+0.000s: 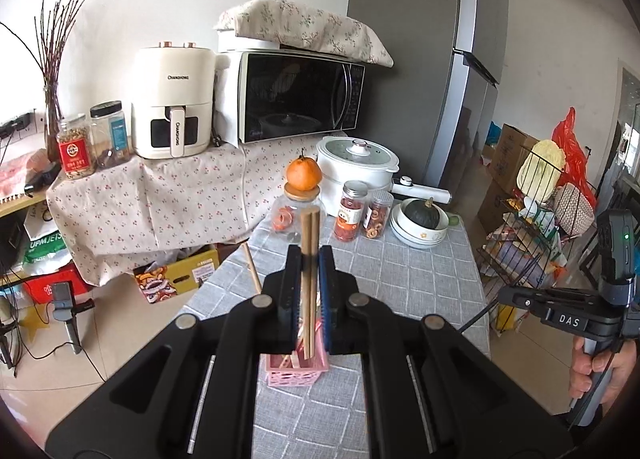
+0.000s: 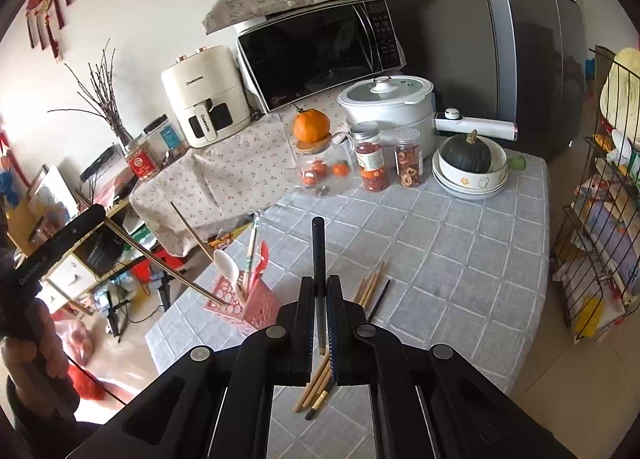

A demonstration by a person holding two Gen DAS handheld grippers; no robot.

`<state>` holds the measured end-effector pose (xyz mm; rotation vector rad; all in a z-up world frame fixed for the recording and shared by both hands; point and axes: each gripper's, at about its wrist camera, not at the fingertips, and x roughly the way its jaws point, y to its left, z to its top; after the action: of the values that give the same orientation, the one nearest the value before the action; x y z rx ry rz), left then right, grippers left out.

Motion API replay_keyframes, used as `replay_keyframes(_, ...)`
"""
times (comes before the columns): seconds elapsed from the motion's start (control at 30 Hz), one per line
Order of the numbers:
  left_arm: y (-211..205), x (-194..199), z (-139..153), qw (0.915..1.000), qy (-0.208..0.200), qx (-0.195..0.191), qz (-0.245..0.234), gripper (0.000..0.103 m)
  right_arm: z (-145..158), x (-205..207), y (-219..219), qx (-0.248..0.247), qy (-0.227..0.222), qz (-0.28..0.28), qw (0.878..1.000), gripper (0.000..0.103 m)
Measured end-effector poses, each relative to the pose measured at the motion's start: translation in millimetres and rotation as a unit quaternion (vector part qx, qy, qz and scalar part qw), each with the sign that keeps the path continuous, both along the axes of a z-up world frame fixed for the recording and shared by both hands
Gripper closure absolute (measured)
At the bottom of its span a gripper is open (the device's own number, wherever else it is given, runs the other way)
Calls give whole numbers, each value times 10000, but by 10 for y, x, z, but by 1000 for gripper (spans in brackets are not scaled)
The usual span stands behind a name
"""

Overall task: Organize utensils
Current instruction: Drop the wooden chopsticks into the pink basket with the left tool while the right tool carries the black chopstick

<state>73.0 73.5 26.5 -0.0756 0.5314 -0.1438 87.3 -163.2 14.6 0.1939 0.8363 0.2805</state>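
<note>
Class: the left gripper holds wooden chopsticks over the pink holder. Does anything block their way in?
Nothing separate does. The wooden chopsticks in the left gripper already point into the pink holder; only the white spoon and utensils inside crowd it.

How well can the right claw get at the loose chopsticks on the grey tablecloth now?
Probably not yet. The right claw is shut on a dark chopstick, so it has no free grip. The loose chopsticks lie uncovered on the tablecloth just beyond it, nothing blocking.

"CHANGHONG" on air fryer (image 1: 172, 99); "DAS" on right gripper (image 1: 568, 321).
</note>
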Motion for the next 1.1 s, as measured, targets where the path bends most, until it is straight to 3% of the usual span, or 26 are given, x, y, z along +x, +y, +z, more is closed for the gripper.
replay_keyframes(0.37, -7, 184, -252, 9993, 89, 322, 140, 94, 76, 55, 204, 160, -90, 215, 9996, 97)
replay_keyframes(0.53, -31, 329, -432, 9975, 360, 559, 235, 94, 82, 72, 276, 161, -141, 258, 9994, 97)
replay_keyframes(0.8, 14, 548, -709, 9954, 866, 369, 198, 94, 136, 69, 324, 269, -249, 350, 9987, 97)
replay_keyframes(0.9, -8, 567, -711, 9948, 901, 390, 262, 83, 191, 63, 347, 352, -340, 380, 9981, 97)
replay_keyframes(0.97, -3, 532, -659, 9957, 840, 291, 274, 62, 231, 62, 360, 425, -413, 389, 9975, 97)
replay_keyframes(1.1, 33, 463, -531, 9968, 711, 188, 328, 49, 290, 88, 400, 588, -533, 404, 9960, 97)
